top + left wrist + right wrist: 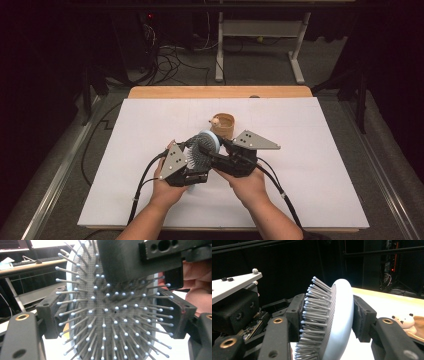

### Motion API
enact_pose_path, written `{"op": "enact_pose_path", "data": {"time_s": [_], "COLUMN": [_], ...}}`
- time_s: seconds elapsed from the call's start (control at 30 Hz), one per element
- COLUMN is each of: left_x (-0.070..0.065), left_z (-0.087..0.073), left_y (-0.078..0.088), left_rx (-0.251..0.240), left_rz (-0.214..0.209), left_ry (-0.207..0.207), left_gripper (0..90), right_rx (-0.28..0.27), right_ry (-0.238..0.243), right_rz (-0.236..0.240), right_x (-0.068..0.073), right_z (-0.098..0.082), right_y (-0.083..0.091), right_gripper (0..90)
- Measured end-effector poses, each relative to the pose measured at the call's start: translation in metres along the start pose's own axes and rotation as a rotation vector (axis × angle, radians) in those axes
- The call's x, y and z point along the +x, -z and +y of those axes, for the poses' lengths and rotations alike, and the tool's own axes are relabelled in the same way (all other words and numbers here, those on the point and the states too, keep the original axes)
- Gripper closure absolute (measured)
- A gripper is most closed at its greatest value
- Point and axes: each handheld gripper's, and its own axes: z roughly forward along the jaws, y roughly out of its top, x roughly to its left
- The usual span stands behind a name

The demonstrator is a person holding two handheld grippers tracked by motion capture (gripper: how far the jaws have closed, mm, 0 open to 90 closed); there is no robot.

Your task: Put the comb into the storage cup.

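Item: hairbrush (205, 147), pale blue, held above white table (310, 200) between both grippers. Right gripper (329, 320): jaws clamped across head, bristles to back. Left gripper (115, 315): jaws straddle head edges, contact unclear. Handover midway; release pending.

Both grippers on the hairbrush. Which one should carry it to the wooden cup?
Right. The right gripper clamps the hairbrush head front to back, and the wooden cup sits just beyond it. The left gripper is farther from the cup.

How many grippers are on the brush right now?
2: the left gripper has the brush by its edges, and the right gripper clamps across its bristles and back.
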Motion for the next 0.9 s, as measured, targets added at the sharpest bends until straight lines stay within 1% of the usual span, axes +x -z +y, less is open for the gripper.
{"op": "enact_pose_path", "data": {"time_s": [0.33, 0.53, 0.63, 0.9], "left_x": [-0.0001, 0.0016, 0.0018, 0.0005], "left_z": [-0.0007, -0.0015, -0.0013, -0.0015], "left_y": [-0.0014, -0.0026, -0.0028, -0.0025], "left_rx": [0.011, 0.022, 0.021, 0.022], "left_rz": [-0.001, -0.010, -0.010, -0.002], "left_ry": [0.000, 0.005, 0.007, -0.001], "left_gripper": [20.6, 20.5, 20.5, 20.4], "right_rx": [0.011, 0.015, 0.012, 0.009], "right_ry": [0.002, 0.004, -0.005, -0.001], "right_rz": [-0.029, -0.050, -0.054, -0.057], "right_x": [0.0012, 0.0023, 0.0020, 0.0023], "right_z": [0.0000, -0.0007, -0.0013, -0.0014], "right_y": [-0.0001, -0.0008, -0.0013, -0.0008], "right_gripper": [56.1, 57.4, 57.9, 59.6]}}
